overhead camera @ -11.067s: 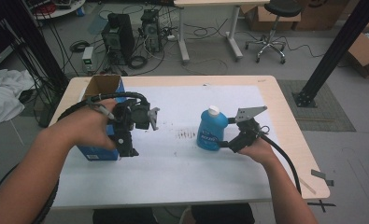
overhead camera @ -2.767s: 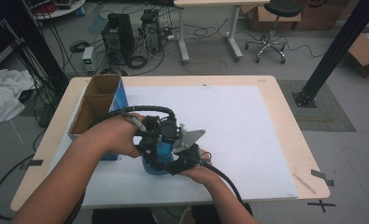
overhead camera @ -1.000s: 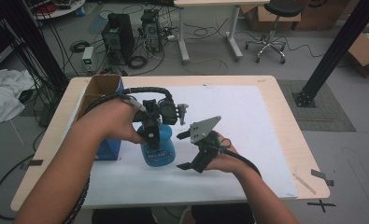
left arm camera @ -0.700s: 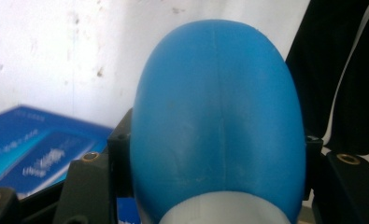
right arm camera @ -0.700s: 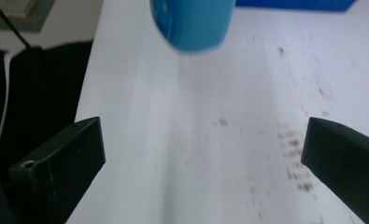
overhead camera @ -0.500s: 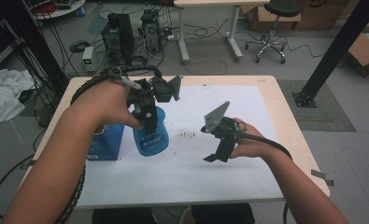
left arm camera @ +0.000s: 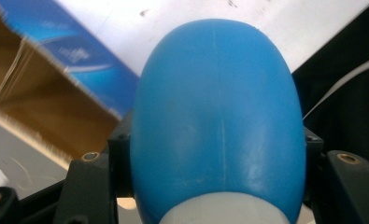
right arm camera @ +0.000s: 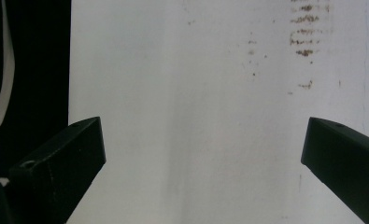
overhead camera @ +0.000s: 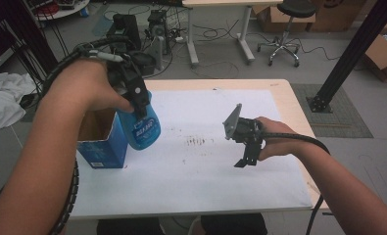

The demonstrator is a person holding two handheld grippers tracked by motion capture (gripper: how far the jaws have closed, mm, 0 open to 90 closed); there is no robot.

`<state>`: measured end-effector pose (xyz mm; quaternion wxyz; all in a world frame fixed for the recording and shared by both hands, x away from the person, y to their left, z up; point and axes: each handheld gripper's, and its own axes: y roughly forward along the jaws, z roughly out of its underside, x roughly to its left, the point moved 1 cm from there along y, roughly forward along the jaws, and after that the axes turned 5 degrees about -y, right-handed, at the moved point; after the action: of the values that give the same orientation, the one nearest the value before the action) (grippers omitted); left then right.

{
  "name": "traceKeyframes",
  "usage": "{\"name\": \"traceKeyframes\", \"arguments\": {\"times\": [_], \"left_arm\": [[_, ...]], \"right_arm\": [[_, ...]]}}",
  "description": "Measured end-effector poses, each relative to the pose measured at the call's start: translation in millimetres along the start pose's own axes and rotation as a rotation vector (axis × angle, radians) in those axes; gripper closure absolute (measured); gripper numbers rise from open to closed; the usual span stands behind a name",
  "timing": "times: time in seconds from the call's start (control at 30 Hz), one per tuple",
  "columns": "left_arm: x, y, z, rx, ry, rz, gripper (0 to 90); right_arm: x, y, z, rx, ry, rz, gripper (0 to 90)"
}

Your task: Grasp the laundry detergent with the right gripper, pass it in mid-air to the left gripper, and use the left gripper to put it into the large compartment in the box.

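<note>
A blue plastic bottle (overhead camera: 143, 126) with a white cap hangs in the air beside the open blue cardboard box (overhead camera: 102, 143), and my left gripper (overhead camera: 138, 101) is shut on its neck from above. In the left gripper view the bottle's body (left arm camera: 217, 116) bulges between the black jaws, with the box's brown inside (left arm camera: 30, 100) below it. My right gripper (overhead camera: 246, 149) hovers over the white sheet (overhead camera: 196, 171) right of centre. Its jaws have just been opening and now stand wide, with nothing between them (right arm camera: 203, 154).
Brown smudges (overhead camera: 197, 142) mark the middle of the white sheet. The wooden table's right edge (overhead camera: 299, 122) lies just past my right hand. Beyond the table the floor holds cables, computer cases (overhead camera: 125, 27), a stool (overhead camera: 279, 34) and a black post (overhead camera: 350, 54).
My left hand has lifted the bottle off the sheet and carried it left toward the box. My right gripper has let go of the bottle, drawn away to the right and opened wide.
</note>
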<state>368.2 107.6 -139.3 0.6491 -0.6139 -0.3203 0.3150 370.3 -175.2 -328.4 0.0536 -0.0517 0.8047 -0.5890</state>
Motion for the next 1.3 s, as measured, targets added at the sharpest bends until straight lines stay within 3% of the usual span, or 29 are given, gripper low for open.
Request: {"name": "traceKeyframes", "arguments": {"times": [0.03,0.07,0.1,0.13,0.17,0.33,0.7,0.97,1.3], "left_arm": [[0.0,0.0,0.0,0.0,0.0,0.0,38.9],[8.1,-6.5,2.6,-0.013,-0.06,0.005,38.9],[12.6,-9.7,4.0,-0.013,-0.087,0.003,38.9],[12.6,-9.7,4.0,-0.013,-0.087,0.003,38.9],[22.1,-15.5,7.1,-0.017,-0.145,0.008,38.9],[46.3,-29.9,16.6,-0.016,-0.293,0.019,38.9],[94.6,-41.4,33.9,-0.011,-0.516,0.026,38.9],[119.6,-32.6,38.9,-0.001,-0.618,0.005,38.8],[138.8,-1.2,37.8,0.014,-0.667,0.0,38.9]], "right_arm": [[0.0,0.0,0.0,0.0,0.0,0.0,0.0],[0.3,-1.2,-0.6,0.035,-0.01,-0.004,0.0],[0.5,-1.7,-1.1,0.043,-0.019,-0.007,0.0],[0.5,-1.7,-1.1,0.043,-0.019,-0.007,0.0],[2.1,-2.9,-2.9,0.068,-0.033,-0.011,0.0],[5.3,-5.2,-5.2,0.097,-0.05,-0.017,0.0],[7.0,-3.2,-3.4,0.129,-0.055,-0.029,0.0],[4.5,-7.1,-1.2,0.136,-0.046,-0.017,0.0],[3.2,-7.6,1.3,0.142,-0.039,-0.015,0.0]]}}
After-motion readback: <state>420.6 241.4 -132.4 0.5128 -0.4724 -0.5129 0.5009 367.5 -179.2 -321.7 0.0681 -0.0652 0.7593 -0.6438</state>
